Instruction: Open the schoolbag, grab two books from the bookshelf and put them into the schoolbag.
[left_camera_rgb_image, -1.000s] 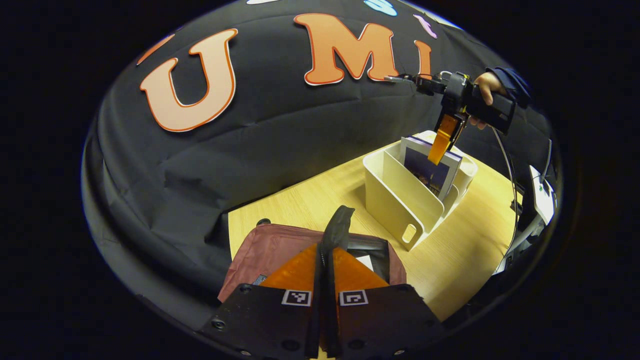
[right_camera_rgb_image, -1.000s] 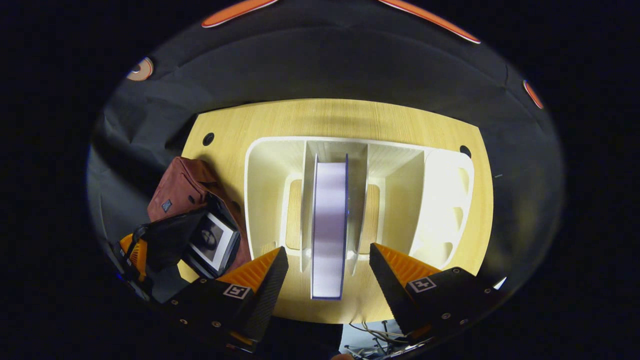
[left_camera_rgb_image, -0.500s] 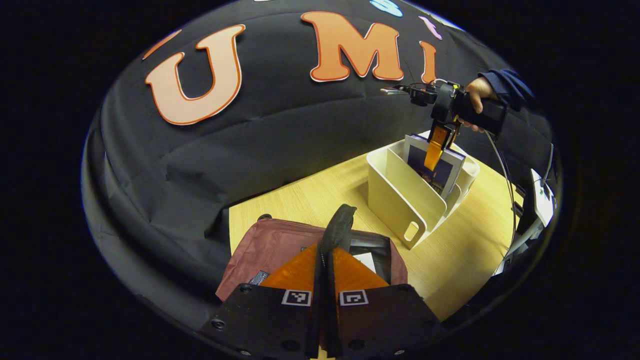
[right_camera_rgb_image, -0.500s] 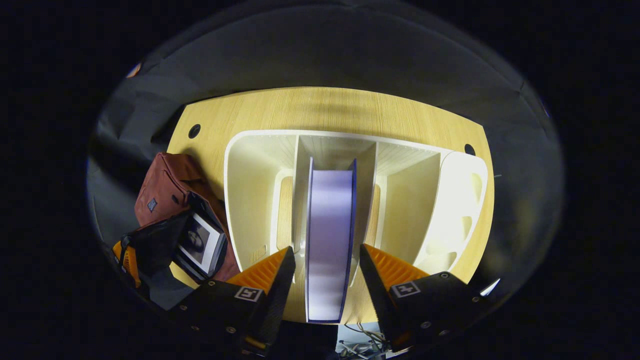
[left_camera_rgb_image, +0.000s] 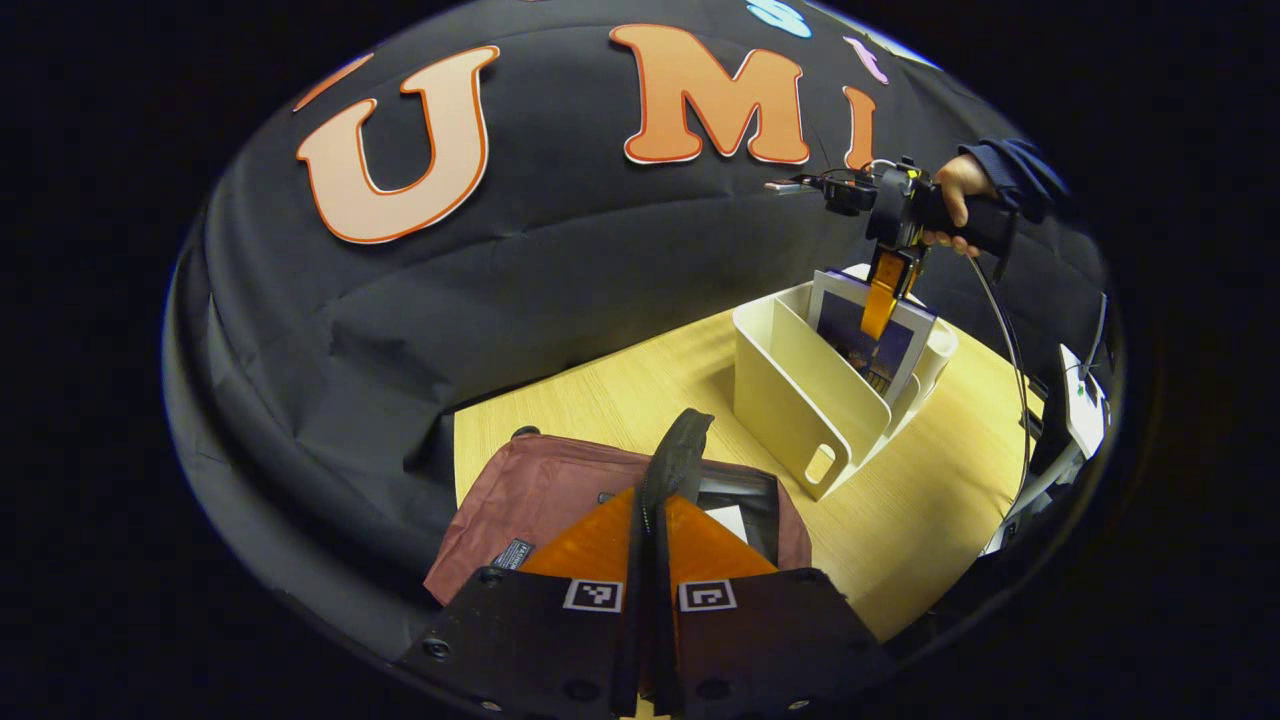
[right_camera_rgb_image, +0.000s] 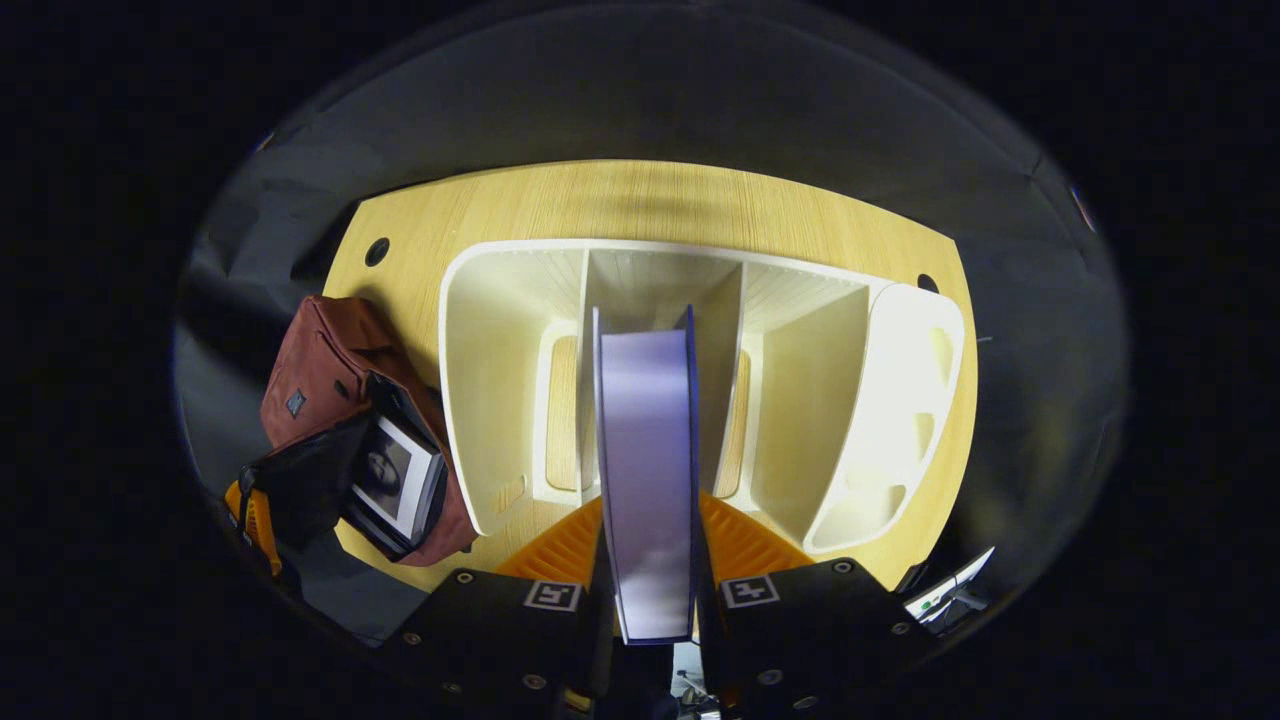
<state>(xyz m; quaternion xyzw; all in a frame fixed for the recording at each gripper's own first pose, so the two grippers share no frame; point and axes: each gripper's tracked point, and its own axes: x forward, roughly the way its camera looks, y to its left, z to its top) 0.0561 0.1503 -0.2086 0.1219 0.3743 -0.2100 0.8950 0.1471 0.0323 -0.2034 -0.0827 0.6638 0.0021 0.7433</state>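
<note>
The maroon schoolbag (left_camera_rgb_image: 545, 490) lies at the table's near left corner, its mouth held open. My left gripper (left_camera_rgb_image: 650, 492) is shut on the bag's black flap (left_camera_rgb_image: 678, 452) and holds it up. One book (right_camera_rgb_image: 395, 480) sits inside the schoolbag (right_camera_rgb_image: 320, 365). A second book (right_camera_rgb_image: 645, 450) with a dark cover stands in the middle slot of the white bookshelf (right_camera_rgb_image: 500, 400). My right gripper (right_camera_rgb_image: 650, 505) is shut on this book's top edge from above. In the left gripper view the right gripper (left_camera_rgb_image: 880, 305) reaches down onto the book (left_camera_rgb_image: 868, 340) in the bookshelf (left_camera_rgb_image: 790, 400).
The light wooden table (left_camera_rgb_image: 920, 500) carries the bag and the shelf. Black cloth wall (left_camera_rgb_image: 500, 280) rises right behind it. The shelf's outer slots (right_camera_rgb_image: 820, 400) hold nothing. A hand (left_camera_rgb_image: 955, 180) holds the right gripper. White equipment (left_camera_rgb_image: 1085, 400) stands past the table's right edge.
My right gripper came down over the book in the shelf and its fingers went from open to shut on it. My left gripper kept hold of the bag's flap.
</note>
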